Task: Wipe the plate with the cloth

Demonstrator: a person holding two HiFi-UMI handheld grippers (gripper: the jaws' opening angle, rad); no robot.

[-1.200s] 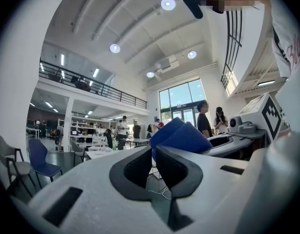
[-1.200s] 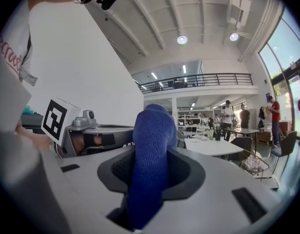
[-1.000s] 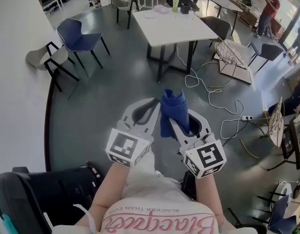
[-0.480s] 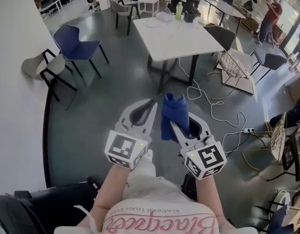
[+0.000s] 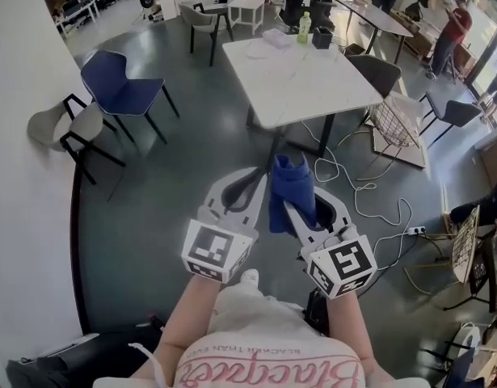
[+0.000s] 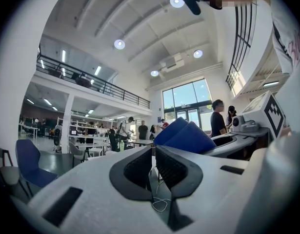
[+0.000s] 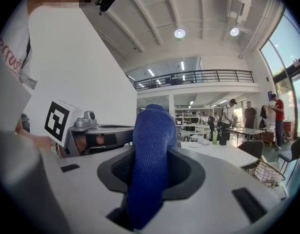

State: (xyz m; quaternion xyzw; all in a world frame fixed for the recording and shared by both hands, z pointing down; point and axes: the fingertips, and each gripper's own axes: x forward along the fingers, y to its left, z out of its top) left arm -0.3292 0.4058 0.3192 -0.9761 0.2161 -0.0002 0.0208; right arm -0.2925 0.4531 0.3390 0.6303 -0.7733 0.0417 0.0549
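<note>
My right gripper (image 5: 290,186) is shut on a blue cloth (image 5: 291,191) that stands up out of its jaws; in the right gripper view the cloth (image 7: 150,160) fills the gap between the pads. Beside it on the left, my left gripper (image 5: 259,178) is shut with nothing in it, its dark pads (image 6: 170,167) pressed together. Both are held level over the grey floor, short of a white table (image 5: 313,75). On the table's far end lies a pale flat plate-like thing (image 5: 260,49), too small to tell for sure.
A green bottle (image 5: 304,27), a dark cup (image 5: 322,37) and a wrapped packet (image 5: 278,37) stand on the table. A blue chair (image 5: 119,87) and a grey chair (image 5: 70,124) are at left. Cables (image 5: 369,188) and a wire chair (image 5: 398,115) are at right. People stand at the back.
Both grippers, with the cloth still in the right one, have been carried forward; the white table and chairs have drawn nearer in the head view. Neither gripper's jaws changed.
</note>
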